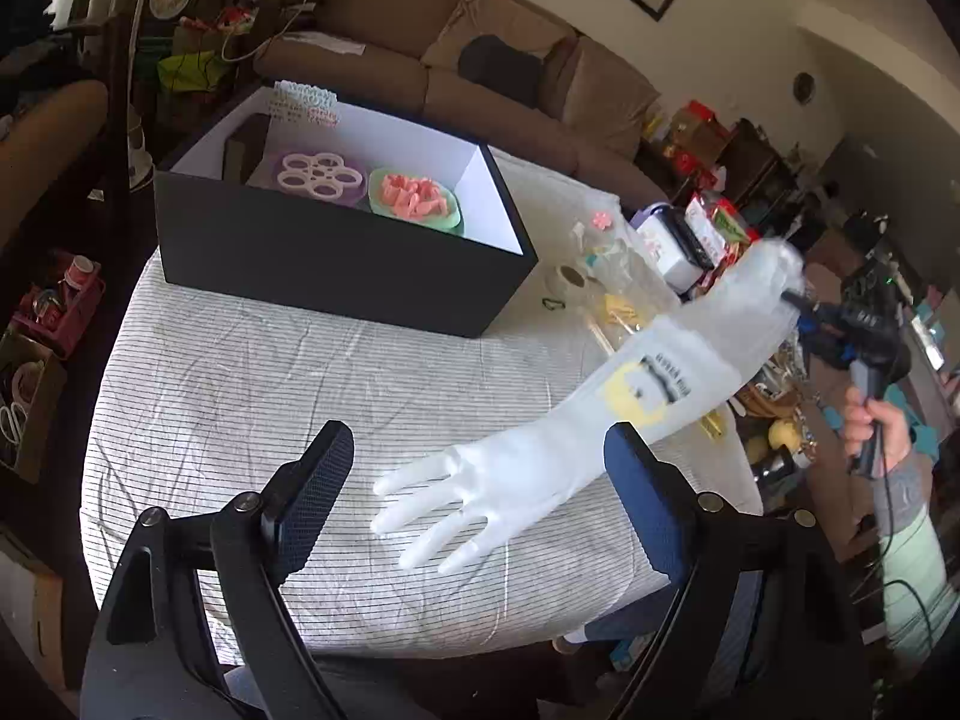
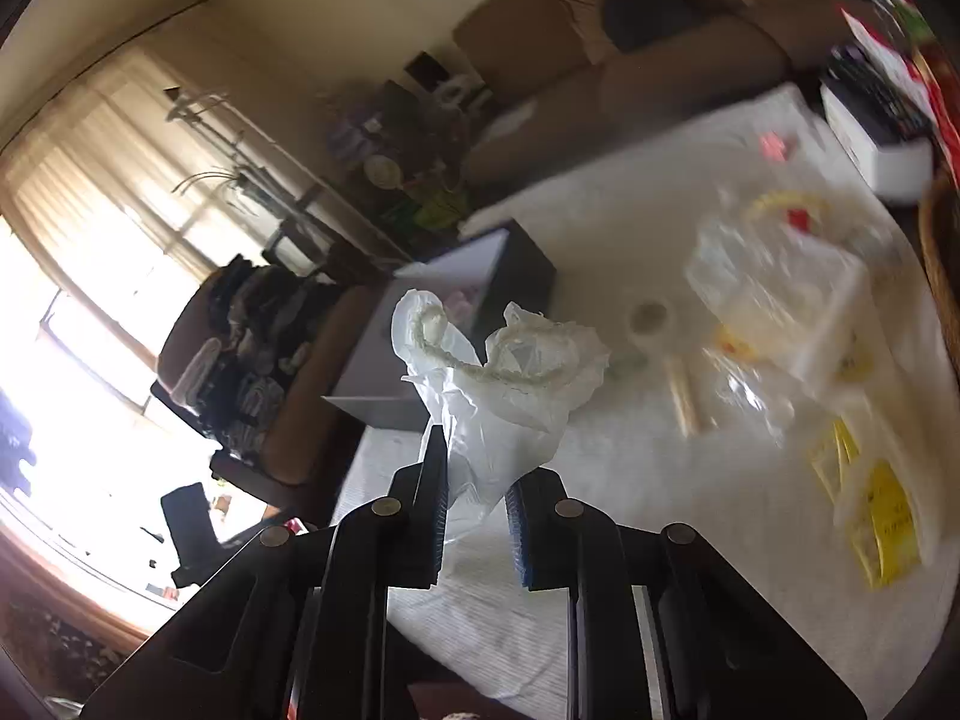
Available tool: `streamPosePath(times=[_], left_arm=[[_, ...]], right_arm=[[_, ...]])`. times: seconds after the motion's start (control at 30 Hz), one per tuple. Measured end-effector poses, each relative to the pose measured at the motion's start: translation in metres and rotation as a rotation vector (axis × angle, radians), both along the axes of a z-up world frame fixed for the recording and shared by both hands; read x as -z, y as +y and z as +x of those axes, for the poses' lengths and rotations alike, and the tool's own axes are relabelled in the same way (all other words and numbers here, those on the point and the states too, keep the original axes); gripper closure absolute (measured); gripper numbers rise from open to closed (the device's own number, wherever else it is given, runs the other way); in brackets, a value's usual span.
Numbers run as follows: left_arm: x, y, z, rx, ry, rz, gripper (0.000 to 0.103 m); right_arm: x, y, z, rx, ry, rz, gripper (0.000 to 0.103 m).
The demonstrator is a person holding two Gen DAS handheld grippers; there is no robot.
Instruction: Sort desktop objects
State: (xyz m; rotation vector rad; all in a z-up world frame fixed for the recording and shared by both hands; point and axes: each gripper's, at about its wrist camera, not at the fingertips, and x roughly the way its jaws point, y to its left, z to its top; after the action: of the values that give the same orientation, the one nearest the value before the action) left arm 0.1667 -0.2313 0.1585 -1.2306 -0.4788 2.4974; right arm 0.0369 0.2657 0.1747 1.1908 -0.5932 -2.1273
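right wrist view: the right gripper has its jaws set narrow with the gathered cuff of a long white rubber glove bunched between them; the left pad touches the film, the right pad seems to stand a little off it, so the hold looks loose and i cannot tell how firmly it is pinched. in the left wrist view the glove hangs from that gripper and slopes down to the striped tablecloth, fingertips resting on the cloth in front of the black storage box. the left gripper is spread wide with nothing in it, just short of the glove's palm, on the near side from the box.

judging from this, the step is getting the glove into or beside the box. to do it well, firm up the cuff pinch first, since thin rubber slips. then let the wide jaws take the palm so the limp length is supported at both ends. lift it clear of the box's near wall, away from the clutter right of the box.
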Motion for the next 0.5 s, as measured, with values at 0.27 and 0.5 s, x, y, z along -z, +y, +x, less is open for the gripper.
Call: streamPosePath(times=[0.27, 0.5], left_arm=[[0.034, 0.091, -0.033, 0.195, -0.074, -0.178, 0.019], [0.081, 0.180, -0.039, 0.374, -0.104, -0.430, 0.019]], right_arm=[[0.105, 0.144, 0.068, 0.295, -0.200, 0.019, 0.080], [0.074, 0.143, 0.064, 0.267, -0.142, 0.071, 0.086]])
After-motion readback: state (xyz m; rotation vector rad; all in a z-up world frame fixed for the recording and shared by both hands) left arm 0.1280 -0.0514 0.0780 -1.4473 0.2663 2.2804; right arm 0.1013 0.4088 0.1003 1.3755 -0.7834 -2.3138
